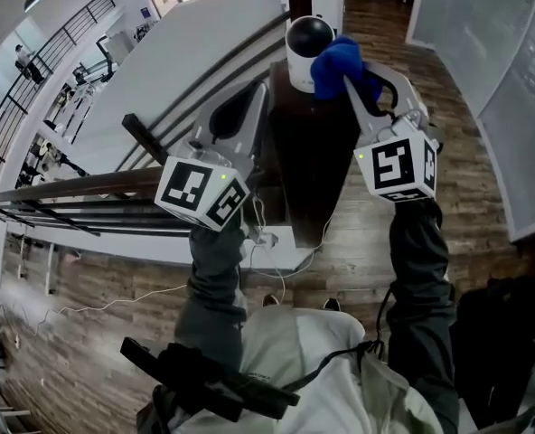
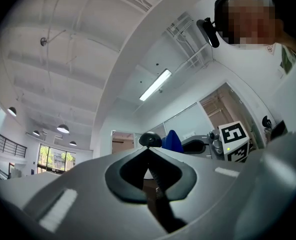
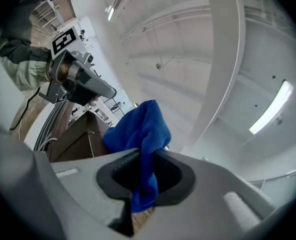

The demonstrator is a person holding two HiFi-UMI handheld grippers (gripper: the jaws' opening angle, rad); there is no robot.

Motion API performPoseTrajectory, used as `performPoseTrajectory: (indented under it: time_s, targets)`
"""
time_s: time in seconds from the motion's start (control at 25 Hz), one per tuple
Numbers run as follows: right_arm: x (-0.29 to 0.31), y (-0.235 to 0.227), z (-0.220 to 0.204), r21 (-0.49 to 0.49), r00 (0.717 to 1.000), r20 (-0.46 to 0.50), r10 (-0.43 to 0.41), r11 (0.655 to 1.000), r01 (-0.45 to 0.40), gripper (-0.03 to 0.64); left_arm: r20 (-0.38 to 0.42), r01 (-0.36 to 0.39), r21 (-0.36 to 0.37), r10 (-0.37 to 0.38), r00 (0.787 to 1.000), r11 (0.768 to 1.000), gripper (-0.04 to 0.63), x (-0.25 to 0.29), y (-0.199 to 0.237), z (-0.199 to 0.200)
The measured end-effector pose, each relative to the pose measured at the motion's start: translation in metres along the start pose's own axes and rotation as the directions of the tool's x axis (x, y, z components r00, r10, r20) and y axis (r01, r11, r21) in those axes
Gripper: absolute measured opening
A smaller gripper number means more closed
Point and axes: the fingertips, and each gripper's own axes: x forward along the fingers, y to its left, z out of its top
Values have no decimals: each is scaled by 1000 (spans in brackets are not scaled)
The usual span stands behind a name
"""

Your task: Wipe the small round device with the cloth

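The small round device (image 1: 306, 47), white with a black dome, stands at the far end of a dark wooden stand (image 1: 305, 156). My right gripper (image 1: 351, 83) is shut on a blue cloth (image 1: 338, 65), and the bunched cloth presses against the device's right side. In the right gripper view the cloth (image 3: 140, 128) hangs out between the jaws. My left gripper (image 1: 260, 90) hovers left of the device, shut, with nothing in it. The left gripper view shows the device's dome (image 2: 150, 139) just past the jaw tips, with the cloth (image 2: 172, 141) to its right.
A dark railing (image 1: 87, 188) and a white sloping wall (image 1: 186, 52) run along the left of the stand. White cables (image 1: 276, 274) trail over the wooden floor (image 1: 471, 165) beneath. The person's legs stand close in front of the stand.
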Motion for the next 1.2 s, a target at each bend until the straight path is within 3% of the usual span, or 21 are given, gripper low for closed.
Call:
performPoseTrajectory:
  time_s: [0.16, 0.28, 0.48, 0.56, 0.68, 0.88, 1.08, 1.2]
  targets:
    - [-9, -38, 23, -59, 986, 31, -164, 984, 166, 55, -5, 8, -11, -8, 1000, 1000, 0, 5, 3, -10]
    - [-2, -68, 61, -205, 961, 63, -269, 939, 276, 55, 3, 7, -14, -7, 1000, 1000, 0, 8, 7, -5]
    - [23, -41, 88, -496, 965, 48, -257, 833, 247, 55, 22, 28, -8, -28, 999, 1000, 0, 2, 11, 4]
    - [21, -23, 81, -544, 961, 40, -275, 800, 252, 55, 33, 33, -8, -33, 999, 999, 0, 0, 14, 6]
    - [5, -3, 71, -508, 965, 19, -263, 828, 235, 55, 50, 41, -12, -40, 998, 999, 0, -3, 17, 8]
    - [-3, 35, 54, -568, 988, -73, -134, 820, 69, 55, 72, 67, -20, -66, 995, 998, 0, -6, 24, 5]
    - [5, -25, 86, -551, 970, -54, -237, 817, 170, 55, 82, 106, -37, -103, 991, 994, 0, -10, 25, 6]
    - [31, -49, 94, -559, 968, -123, -221, 821, 116, 55, 84, 123, -47, -119, 989, 991, 0, -16, 25, 5]
